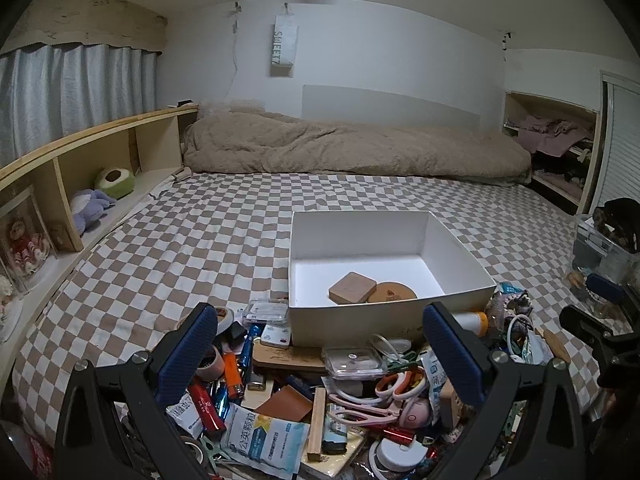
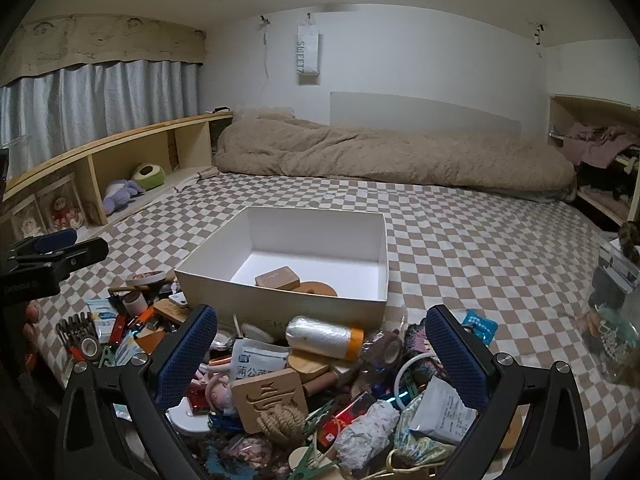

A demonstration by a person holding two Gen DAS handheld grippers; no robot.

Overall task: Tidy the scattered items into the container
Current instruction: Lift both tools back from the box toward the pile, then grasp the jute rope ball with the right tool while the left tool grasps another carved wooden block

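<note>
A white open box (image 1: 348,314) (image 2: 224,268) sits on the checked bed. It holds a square wooden block (image 1: 352,287) (image 2: 278,277) and a round wooden disc (image 1: 394,292) (image 2: 320,289). A heap of small items lies in front of the box: orange-handled scissors (image 1: 400,384), an orange lighter (image 1: 232,368), medicine sachets (image 1: 264,436) (image 2: 256,362), a carved wooden tile (image 2: 270,398), a plastic film roll (image 2: 324,336). My left gripper (image 1: 320,344) hovers open over the heap, empty. My right gripper (image 2: 322,344) is open above the heap too, holding nothing.
A rolled tan blanket (image 1: 352,148) lies along the far wall. A wooden shelf (image 1: 92,168) with plush toys runs along the left. A clear bin (image 1: 604,256) stands at the right. The other gripper (image 2: 52,260) shows at the left edge of the right wrist view.
</note>
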